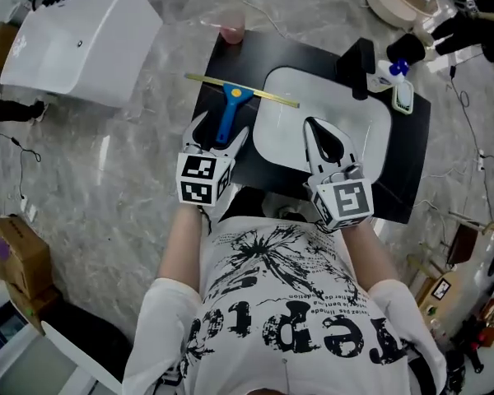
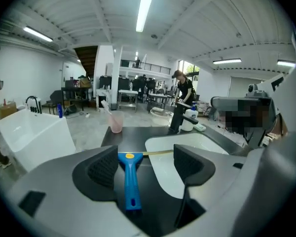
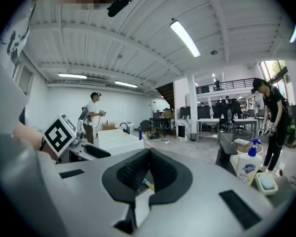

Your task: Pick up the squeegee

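Observation:
The squeegee [image 1: 230, 105] has a blue handle and a long yellowish blade; it lies on the black counter [image 1: 255, 56] with the blade reaching over the white sink basin [image 1: 370, 130]. My left gripper [image 1: 223, 136] is open and straddles the lower end of the handle. In the left gripper view the blue squeegee handle [image 2: 130, 181] lies between the two dark pads [image 2: 104, 168], touching neither. My right gripper [image 1: 325, 142] hovers over the basin with its jaws pressed together and nothing in them. The right gripper [image 3: 148, 169] shows the same closed jaws in its own view.
A pink cup [image 1: 233, 31] stands at the counter's far left corner. A black faucet [image 1: 360, 66] and a soap bottle [image 1: 393, 72] with a sponge dish sit at the far right. A white tub [image 1: 82, 44] stands on the floor to the left.

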Demonstrator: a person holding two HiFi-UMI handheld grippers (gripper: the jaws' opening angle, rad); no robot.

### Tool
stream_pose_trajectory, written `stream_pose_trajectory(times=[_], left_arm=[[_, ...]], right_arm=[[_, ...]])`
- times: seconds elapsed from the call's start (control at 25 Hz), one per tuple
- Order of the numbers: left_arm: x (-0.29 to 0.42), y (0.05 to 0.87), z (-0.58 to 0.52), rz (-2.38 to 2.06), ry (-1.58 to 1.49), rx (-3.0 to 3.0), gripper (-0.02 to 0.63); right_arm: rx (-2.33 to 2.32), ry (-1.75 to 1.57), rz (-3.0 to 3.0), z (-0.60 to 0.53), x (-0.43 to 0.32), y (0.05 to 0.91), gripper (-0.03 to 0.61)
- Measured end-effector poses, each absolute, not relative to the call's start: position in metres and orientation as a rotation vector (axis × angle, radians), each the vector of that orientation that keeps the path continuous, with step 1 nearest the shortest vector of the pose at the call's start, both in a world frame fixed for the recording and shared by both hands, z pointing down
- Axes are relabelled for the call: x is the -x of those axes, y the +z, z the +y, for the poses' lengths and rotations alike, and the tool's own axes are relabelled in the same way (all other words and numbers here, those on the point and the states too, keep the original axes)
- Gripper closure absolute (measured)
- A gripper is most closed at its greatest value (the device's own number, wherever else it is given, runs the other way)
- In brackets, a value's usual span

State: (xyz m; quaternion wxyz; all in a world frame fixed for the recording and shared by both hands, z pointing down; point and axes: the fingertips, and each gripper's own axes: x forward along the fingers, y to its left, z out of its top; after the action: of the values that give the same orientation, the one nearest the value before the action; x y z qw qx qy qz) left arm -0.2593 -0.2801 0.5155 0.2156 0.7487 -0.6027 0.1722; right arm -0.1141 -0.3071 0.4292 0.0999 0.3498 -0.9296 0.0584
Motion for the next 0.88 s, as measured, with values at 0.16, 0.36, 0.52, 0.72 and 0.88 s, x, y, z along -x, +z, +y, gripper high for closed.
stream_pose_trajectory(times=[0.16,0.36,0.52,0.72,0.88], left_arm=[[0.276,0.576,-0.313,-1.556,0.586,-2.016,0.273],[0.288,0.629,-0.342,-1.465,0.646,-1.960,0.273],[0.288,0.653,-0.358,-1.401,0.726,-1.941,0.273],[0.291,0.674,-0.373,-1.411,0.744,-1.850,0.276],[0.294,0.680,-0.373,-1.436,0.815,-1.821,0.338]], right_arm=[[-1.117,0.234,-2.653,-0.336,0.123,0.465,0.565],[-1.194,0.302,-2.562,-0.366,0.128,0.501,0.563],[-1.262,0.345,-2.505,-0.376,0.126,0.514,0.563],[-1.324,0.358,-2.462,-0.383,0.122,0.523,0.563],[-1.365,0.371,-2.436,-0.385,0.117,0.526,0.563]])
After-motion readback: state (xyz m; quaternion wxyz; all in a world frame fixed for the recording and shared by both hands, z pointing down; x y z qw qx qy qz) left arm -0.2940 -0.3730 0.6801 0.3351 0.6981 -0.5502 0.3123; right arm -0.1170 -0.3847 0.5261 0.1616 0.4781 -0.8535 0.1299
